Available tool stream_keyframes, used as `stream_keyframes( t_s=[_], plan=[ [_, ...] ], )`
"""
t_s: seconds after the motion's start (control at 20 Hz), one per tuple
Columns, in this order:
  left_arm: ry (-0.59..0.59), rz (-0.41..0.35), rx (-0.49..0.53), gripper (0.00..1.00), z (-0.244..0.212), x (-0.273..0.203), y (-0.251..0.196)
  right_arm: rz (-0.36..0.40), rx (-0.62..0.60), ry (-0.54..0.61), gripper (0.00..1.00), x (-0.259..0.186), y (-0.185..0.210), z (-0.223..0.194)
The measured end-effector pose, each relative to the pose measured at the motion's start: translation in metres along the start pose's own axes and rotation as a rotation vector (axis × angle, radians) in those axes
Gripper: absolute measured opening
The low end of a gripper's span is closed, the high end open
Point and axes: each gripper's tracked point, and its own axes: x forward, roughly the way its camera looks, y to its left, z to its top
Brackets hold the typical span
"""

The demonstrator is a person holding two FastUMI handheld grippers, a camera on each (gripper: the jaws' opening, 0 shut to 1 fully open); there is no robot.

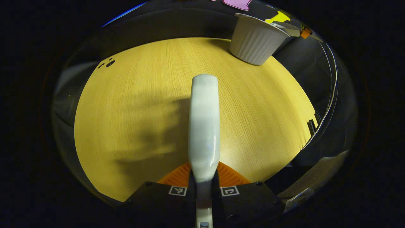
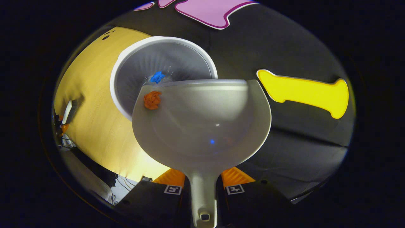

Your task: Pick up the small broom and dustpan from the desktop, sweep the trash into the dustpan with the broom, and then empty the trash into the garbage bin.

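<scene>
In the left gripper view, my left gripper (image 1: pixel 204 186) is pinching the white broom (image 1: pixel 204 126) by its handle: both fingers press on it from the two sides at the near bottom. The broom points straight away from the gripper, over the yellow wooden table (image 1: pixel 133 110), and its far end is rounded. I cannot tell if the broom touches the table or hangs above it. At the far right corner of the table stands the white ribbed garbage bin (image 1: pixel 254 42). It is well apart from the broom. Over the right side of its rim I see a pale, flat edge, which I take for the dustpan (image 1: pixel 286 28).

In the right gripper view, my right gripper (image 2: pixel 204 188) is closed on the thin handle of the white dustpan (image 2: pixel 202 126), one finger on each side. The pan spreads wide just beyond the fingers, and its far lip lies over the near rim of the garbage bin (image 2: pixel 126 63). An orange scrap (image 2: pixel 152 100) sits inside the pan, at its far left corner, near the lip. A blue scrap (image 2: pixel 157 77) is just beyond the lip, inside the bin. At the far left, near the table (image 2: pixel 91 126) edge, the broom (image 2: pixel 67 112) shows small with the other gripper.
</scene>
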Motion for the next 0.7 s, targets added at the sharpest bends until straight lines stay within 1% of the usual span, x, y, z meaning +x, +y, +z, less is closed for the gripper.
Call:
stream_keyframes(
  t_s=[0.05, 0.1, 0.15, 0.2, 0.4, 0.5, 0.55, 0.65, 0.7],
  plan=[
    [0.003, 0.000, -0.003, 0.24, -0.001, 0.001, -0.001, 0.006, -0.011, 0.012, 0.32, 0.002, 0.000, 0.002],
    [0.005, 0.000, -0.006, 0.24, -0.001, 0.000, -0.002, 0.011, -0.021, 0.020, 0.36, 0.002, 0.000, 0.005],
    [0.004, 0.003, -0.009, 0.24, -0.001, 0.000, -0.002, 0.015, -0.031, 0.025, 0.32, 0.002, -0.001, 0.008],
    [0.004, 0.006, -0.014, 0.24, -0.001, 0.000, -0.002, 0.019, -0.035, 0.028, 0.36, 0.002, -0.001, 0.010],
    [0.008, 0.010, -0.032, 0.24, -0.002, -0.001, -0.003, 0.010, -0.090, 0.036, 0.36, 0.003, 0.001, 0.016],
    [0.008, 0.011, -0.038, 0.24, -0.001, -0.001, -0.005, 0.027, -0.099, 0.021, 0.36, 0.002, 0.006, 0.022],
    [0.007, 0.011, -0.040, 0.24, -0.001, 0.000, -0.005, 0.019, -0.107, 0.024, 0.36, 0.002, 0.005, 0.023],
    [0.007, 0.011, -0.048, 0.24, -0.002, 0.000, -0.006, -0.066, -0.176, 0.043, 0.36, 0.002, -0.006, 0.024],
    [0.008, 0.009, -0.050, 0.24, -0.002, 0.000, -0.007, -0.068, -0.178, 0.035, 0.36, 0.003, -0.005, 0.025]
  ],
)
